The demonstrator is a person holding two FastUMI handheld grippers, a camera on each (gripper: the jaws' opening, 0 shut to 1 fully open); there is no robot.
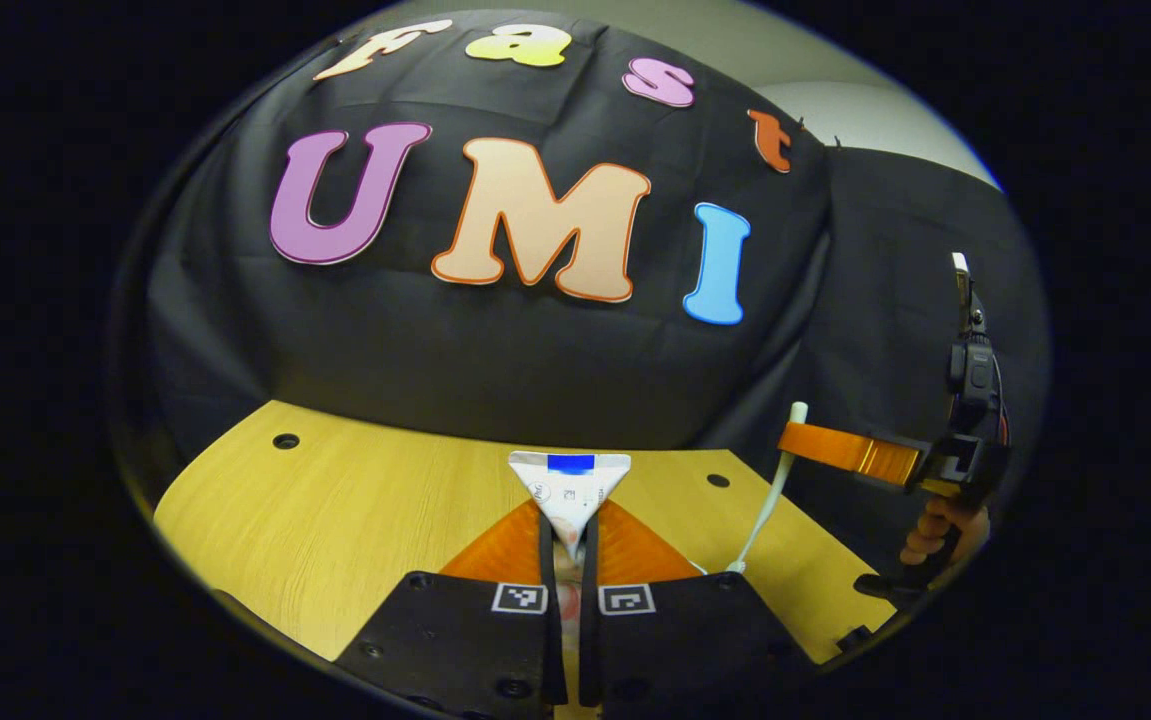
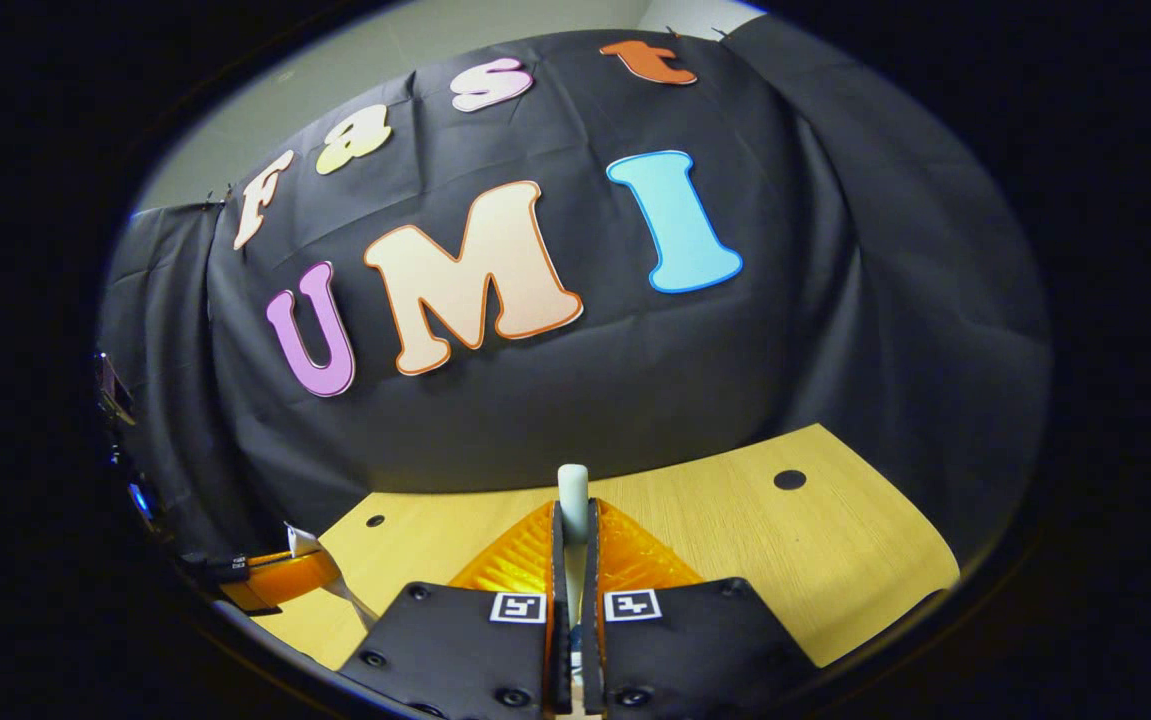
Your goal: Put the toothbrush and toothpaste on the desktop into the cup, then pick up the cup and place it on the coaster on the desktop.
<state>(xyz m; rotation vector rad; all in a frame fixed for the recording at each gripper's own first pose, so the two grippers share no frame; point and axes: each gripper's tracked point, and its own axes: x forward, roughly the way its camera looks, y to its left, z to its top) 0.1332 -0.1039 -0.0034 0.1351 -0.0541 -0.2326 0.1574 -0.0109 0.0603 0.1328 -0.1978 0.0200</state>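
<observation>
My left gripper [image 1: 569,535] is shut on a white toothpaste tube [image 1: 569,485], whose flat crimped end with a blue patch sticks up past the fingertips, above the wooden desktop [image 1: 335,520]. To the right in the left gripper view, my right gripper [image 1: 797,438] is held by a hand [image 1: 935,530] and clamps a white toothbrush [image 1: 770,495] that hangs nearly upright over the table's right side. In the right gripper view, my right gripper [image 2: 572,520] is shut on the toothbrush [image 2: 572,488], its pale end poking up between the fingers. The left gripper [image 2: 280,578] sits low at the left with the tube's corner [image 2: 299,542].
The light wooden desktop [image 2: 795,560] has small round holes [image 2: 789,479] near its back corners. The black cloth wall [image 1: 535,350] hangs close behind the table's far edge and wraps around the right side.
</observation>
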